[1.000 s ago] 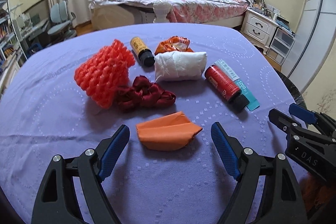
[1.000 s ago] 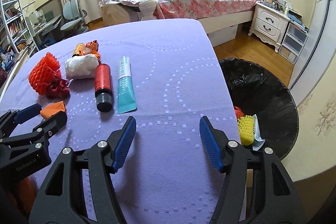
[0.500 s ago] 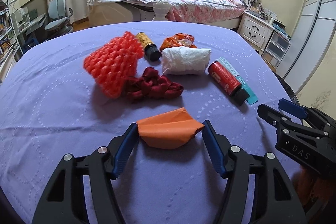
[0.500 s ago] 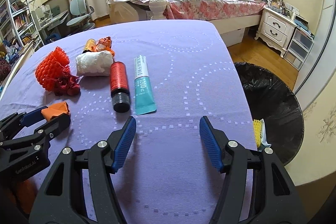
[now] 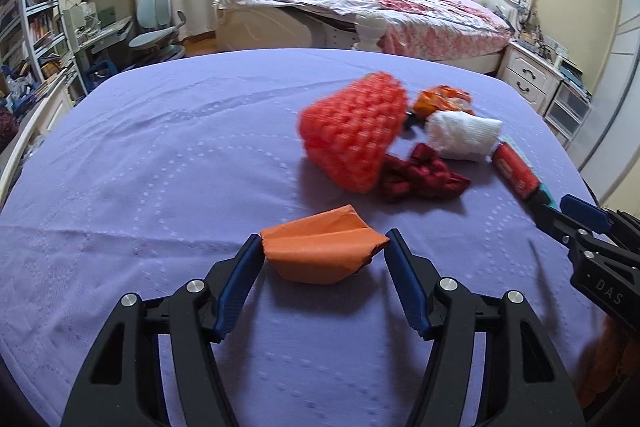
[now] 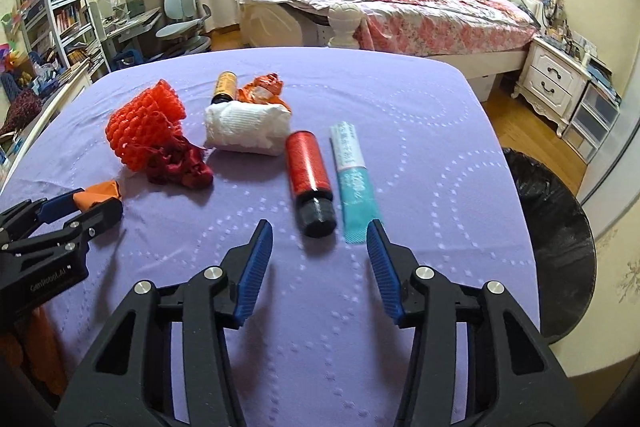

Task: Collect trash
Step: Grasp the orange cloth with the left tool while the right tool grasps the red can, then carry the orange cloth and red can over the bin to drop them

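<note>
Pinching the orange paper wad [image 5: 324, 253] just above the purple table [image 5: 160, 155], the left hand-held gripper [image 5: 324, 255] grips it by both ends. The right hand-held gripper [image 6: 320, 247] is closing on nothing, just short of the red bottle [image 6: 308, 175] and teal tube [image 6: 354, 183].

Lettering on both grippers
"DAS" printed white on right gripper [image 5: 568, 223]; "GenRobot.AI" on left gripper [image 6: 84, 205]; tube [image 6: 354, 183] print blurred, unreadable.
</note>
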`<state>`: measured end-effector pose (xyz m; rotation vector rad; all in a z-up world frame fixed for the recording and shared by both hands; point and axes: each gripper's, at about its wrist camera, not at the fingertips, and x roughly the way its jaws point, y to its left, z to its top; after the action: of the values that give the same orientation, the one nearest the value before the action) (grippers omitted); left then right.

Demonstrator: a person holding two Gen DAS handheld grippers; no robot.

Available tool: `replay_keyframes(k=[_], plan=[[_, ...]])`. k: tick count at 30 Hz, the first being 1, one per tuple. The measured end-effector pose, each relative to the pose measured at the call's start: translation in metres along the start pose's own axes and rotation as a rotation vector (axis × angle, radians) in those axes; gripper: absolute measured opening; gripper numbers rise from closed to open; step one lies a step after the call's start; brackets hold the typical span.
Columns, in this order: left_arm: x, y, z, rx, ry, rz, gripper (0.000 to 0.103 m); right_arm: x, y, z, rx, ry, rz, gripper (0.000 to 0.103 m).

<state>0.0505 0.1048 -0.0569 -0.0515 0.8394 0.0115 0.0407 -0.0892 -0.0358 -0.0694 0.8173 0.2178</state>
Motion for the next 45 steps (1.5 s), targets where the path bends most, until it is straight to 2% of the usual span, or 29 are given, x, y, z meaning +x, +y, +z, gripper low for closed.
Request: replay_keyframes(k=[8,16,20,26,34,39,45], plan=[[0.01,0.031,0.012,-0.055,0.008,0.04,0.063,0.024,0.011,0.018,-0.019,0.044,0.015,0.041],[0.013,0.038,0.015,-0.073,0.009,0.034,0.063,0.039,0.016,0.029,-0.023,0.067,-0.001,0.04],[0.011,0.038,0.014,-0.072,0.004,0.032,0.063,0.04,0.018,0.028,-0.034,0.065,-0.015,0.026],[0.009,0.038,0.014,-0.071,-0.006,0.035,0.063,0.036,0.018,0.025,-0.022,0.061,0.005,0.023],[-0.004,0.031,0.009,-0.071,-0.041,0.025,0.063,0.017,0.012,0.012,0.013,0.036,0.032,0.023],[-0.015,0.015,0.003,-0.061,-0.05,-0.02,0.063,0.0,-0.002,0.004,0.041,0.013,0.028,0.023],[-0.026,-0.021,0.002,-0.013,-0.069,-0.095,0.063,-0.02,-0.031,0.0,0.087,-0.028,-0.002,0.023]])
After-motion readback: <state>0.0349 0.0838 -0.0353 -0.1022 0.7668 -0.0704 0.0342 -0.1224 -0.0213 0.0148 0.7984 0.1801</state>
